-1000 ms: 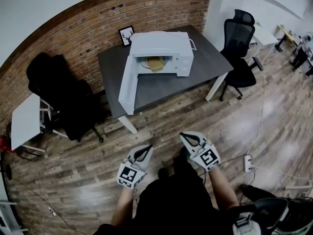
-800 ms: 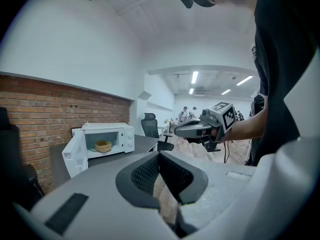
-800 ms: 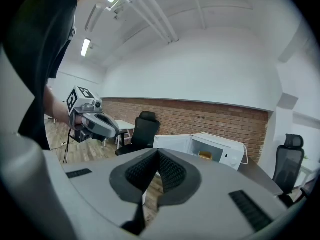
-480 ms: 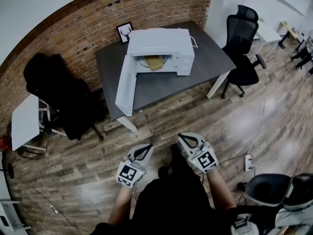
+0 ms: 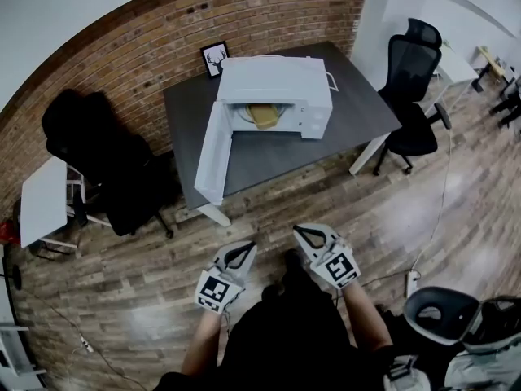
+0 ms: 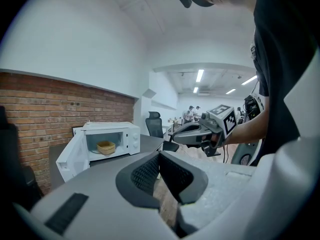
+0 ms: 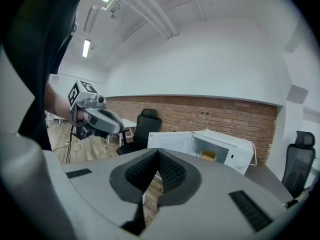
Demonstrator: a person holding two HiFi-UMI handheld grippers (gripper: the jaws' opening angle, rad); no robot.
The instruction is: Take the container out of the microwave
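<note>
We saw, from above, a white microwave (image 5: 275,84) on a dark grey table (image 5: 358,112) set against a brick wall (image 5: 122,47). Its door (image 5: 213,153) hung wide open to the left. The tan container (image 5: 262,115) sat inside the microwave cavity, on the turntable.

The person stood on the wooden floor (image 5: 326,202), well apart from the table on its near side. The left hand-held gripper (image 5: 242,249) and the right hand-held gripper (image 5: 306,235) were held side by side, low and close to the body. In each gripper view the two jaws met at their tips, with nothing between them.

A small framed deer picture (image 5: 214,58) leaned at the table's far left corner. A black office chair (image 5: 411,72) stood to the table's right.
</note>
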